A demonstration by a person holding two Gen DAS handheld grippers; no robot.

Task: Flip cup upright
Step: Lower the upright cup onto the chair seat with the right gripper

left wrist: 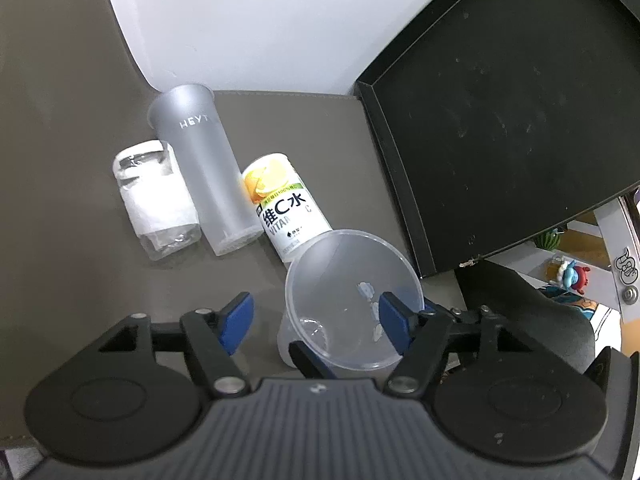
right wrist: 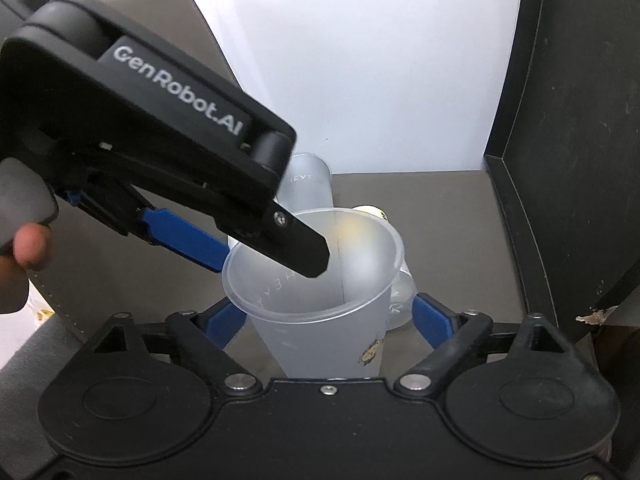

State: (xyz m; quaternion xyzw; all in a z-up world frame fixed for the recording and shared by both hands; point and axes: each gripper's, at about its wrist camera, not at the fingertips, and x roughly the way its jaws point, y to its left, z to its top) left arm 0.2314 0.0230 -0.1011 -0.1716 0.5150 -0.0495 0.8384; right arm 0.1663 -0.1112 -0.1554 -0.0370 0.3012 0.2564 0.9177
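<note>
A frosted translucent cup (right wrist: 320,320) stands upright, mouth up, between the blue fingers of my right gripper (right wrist: 332,320), which close on its sides. The same cup (left wrist: 348,308) shows in the left wrist view from above. My left gripper (left wrist: 316,320) is open wide; its right finger (left wrist: 394,320) sits inside the cup's rim and its left finger (left wrist: 236,320) hangs well outside. In the right wrist view the left gripper's black finger (right wrist: 296,248) reaches into the cup mouth.
On the grey table (left wrist: 60,240) behind stand a taller frosted HEYTEA cup (left wrist: 204,172), a clear bottle with white label (left wrist: 156,200) and a vitamin C water bottle (left wrist: 284,208). A black monitor (left wrist: 500,120) stands at the right. White wall behind.
</note>
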